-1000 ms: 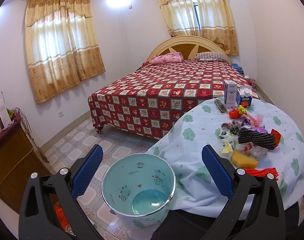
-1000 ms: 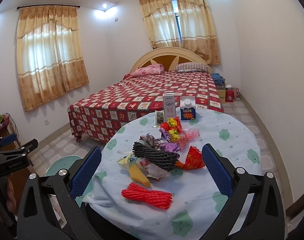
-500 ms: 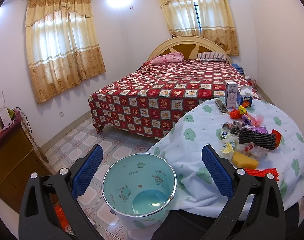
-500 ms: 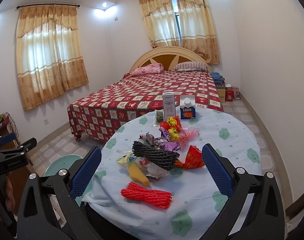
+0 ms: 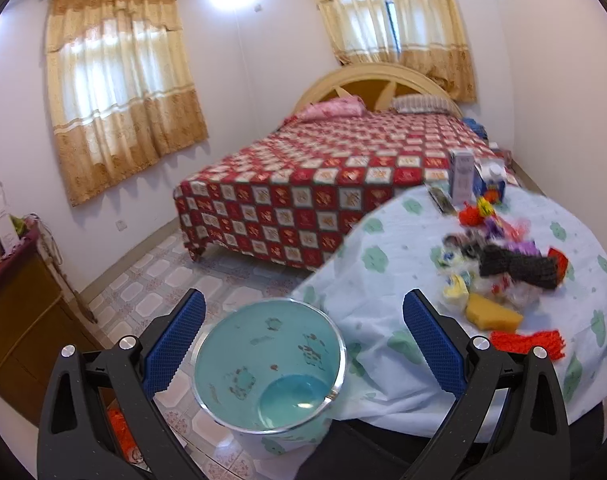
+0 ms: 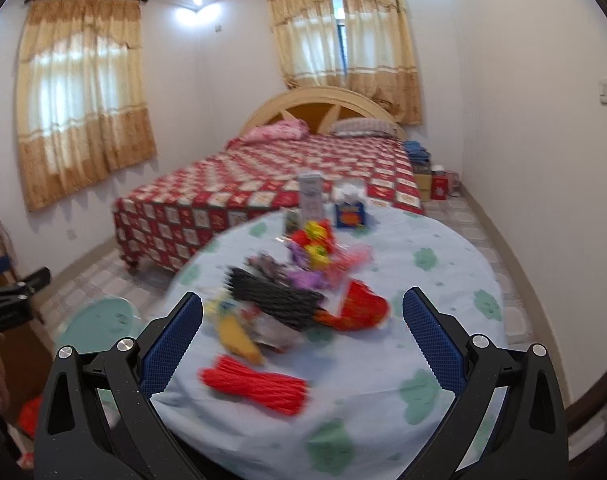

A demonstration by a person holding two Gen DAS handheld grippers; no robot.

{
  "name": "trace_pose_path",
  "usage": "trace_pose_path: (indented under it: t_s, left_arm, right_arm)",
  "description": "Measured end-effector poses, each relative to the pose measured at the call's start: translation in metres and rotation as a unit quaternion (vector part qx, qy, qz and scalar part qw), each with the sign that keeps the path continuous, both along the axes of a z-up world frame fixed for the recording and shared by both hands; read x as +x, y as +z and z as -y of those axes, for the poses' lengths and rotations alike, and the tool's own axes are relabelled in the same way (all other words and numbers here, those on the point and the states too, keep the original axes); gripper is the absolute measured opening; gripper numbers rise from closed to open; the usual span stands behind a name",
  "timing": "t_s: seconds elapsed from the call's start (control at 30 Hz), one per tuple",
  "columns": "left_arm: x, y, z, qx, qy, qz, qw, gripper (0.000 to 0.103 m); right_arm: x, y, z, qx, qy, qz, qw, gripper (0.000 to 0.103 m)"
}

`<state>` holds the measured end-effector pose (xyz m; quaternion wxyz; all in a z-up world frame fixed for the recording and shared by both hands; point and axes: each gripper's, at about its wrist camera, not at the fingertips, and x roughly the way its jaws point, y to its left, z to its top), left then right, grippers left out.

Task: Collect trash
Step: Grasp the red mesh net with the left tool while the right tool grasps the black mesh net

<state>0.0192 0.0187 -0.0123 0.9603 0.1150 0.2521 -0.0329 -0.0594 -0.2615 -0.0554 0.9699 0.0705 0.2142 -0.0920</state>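
We hold the left gripper above a pale blue bin that stands on the tiled floor, touching the hanging edge of the worktop cloth. Its blue-padded fingers are spread wide, nothing between them; the bin looks empty inside.

Our right gripper hovers over the near edge of the round worktop, fingers likewise spread wide and holding nothing.

The trash sits in a loose heap mid-worktop: a red netting bundle nearest us, a yellow sponge-like wedge just behind it, a black mesh piece, a red wrapper, and mixed purple and yellow scraps beyond. The right view is motion-blurred, so finer detail is lost.

Two cartons stand upright at the far edge. A bed with a red checked cover lies behind.
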Motion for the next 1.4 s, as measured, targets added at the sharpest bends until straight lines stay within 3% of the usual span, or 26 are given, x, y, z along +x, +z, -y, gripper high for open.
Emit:
trace_pose_path:
  t_s: [0.17,0.47,0.53,0.6,0.73,0.87,0.93,0.97,1.0,1.17,1.4]
  left_arm:
    - [0.007,-0.035,0.035,0.022,-0.026,-0.021,0.9992,0.097]
    - [0.011,-0.08,0.104,0.029,-0.082,-0.057,0.9946,0.096]
    - [0.009,-0.088,0.117,0.031,-0.094,-0.066,0.9929,0.096]
    - [0.007,-0.095,0.128,0.032,-0.105,-0.075,0.9912,0.096]
    - [0.005,-0.112,0.149,0.036,-0.124,-0.095,0.987,0.094]
    - [0.008,-0.129,0.162,0.029,-0.146,-0.135,0.9797,0.072]
    - [0.009,-0.134,0.163,0.015,-0.163,-0.148,0.9754,0.051]
    - [0.007,-0.134,0.164,0.01,-0.175,-0.152,0.9727,0.028]
    - [0.005,-0.134,0.166,0.009,-0.185,-0.154,0.9704,0.012]
    - [0.001,-0.131,0.167,0.006,-0.201,-0.159,0.9666,0.006]
    - [-0.006,-0.088,0.133,-0.016,-0.189,-0.123,0.9741,0.005]
  right_arm:
    - [-0.004,-0.045,0.034,-0.008,-0.047,-0.036,0.998,0.098]
    - [-0.006,-0.09,0.065,-0.011,-0.086,-0.061,0.994,0.097]
    - [-0.007,-0.098,0.069,-0.007,-0.089,-0.067,0.994,0.094]
    - [-0.009,-0.103,0.076,-0.003,-0.091,-0.072,0.993,0.082]
    - [-0.011,-0.108,0.091,0.021,-0.101,-0.076,0.992,0.079]
    - [-0.01,-0.11,0.094,0.031,-0.098,-0.074,0.992,0.079]
    - [-0.009,-0.111,0.093,0.032,-0.094,-0.074,0.992,0.079]
    - [-0.009,-0.112,0.093,0.034,-0.091,-0.074,0.992,0.079]
    - [-0.007,-0.113,0.093,0.037,-0.088,-0.075,0.993,0.079]
    - [-0.005,-0.107,0.093,0.046,-0.079,-0.069,0.993,0.079]
    - [0.01,-0.082,0.078,0.062,-0.04,-0.038,0.997,0.08]
